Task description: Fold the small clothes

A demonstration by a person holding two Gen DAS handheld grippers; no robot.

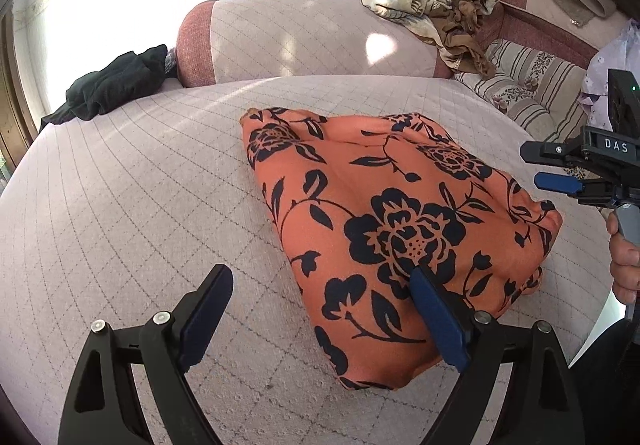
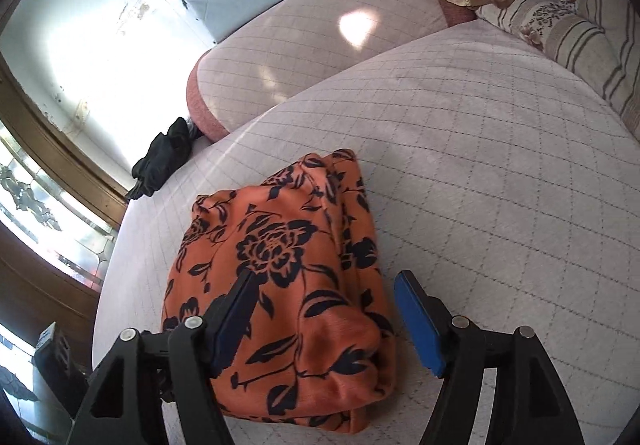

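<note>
— Mid-frame in both views sits the garment (image 1: 384, 229), orange with dark flowers, folded into a thick bundle on the quilted cushion (image 1: 140, 185).

— And the grippers?

— Left gripper (image 1: 320, 309) has its jaws spread wide at the lower edge of its view; one pad lies over the bundle's near side, the other over bare cushion, pinching nothing. Right gripper (image 2: 324, 309) is spread too, straddling the bundle's near corner in its own view, pads clear of the cloth.

— So it looks folded?

— Roughly, I'd judge. It is puffy, and layered edges show along its right side in the right view.

— What might spoil it?

— A pad dragging across the top layer could pull the fold open, since the fabric looks slippery. Closing on only one layer would lift that alone and unroll the rest.

— Anything nearby?

— A black garment (image 1: 112, 85) at left, crumpled clothes (image 1: 440, 1) at upper right, a striped pillow (image 2: 580, 33), all well apart.
</note>
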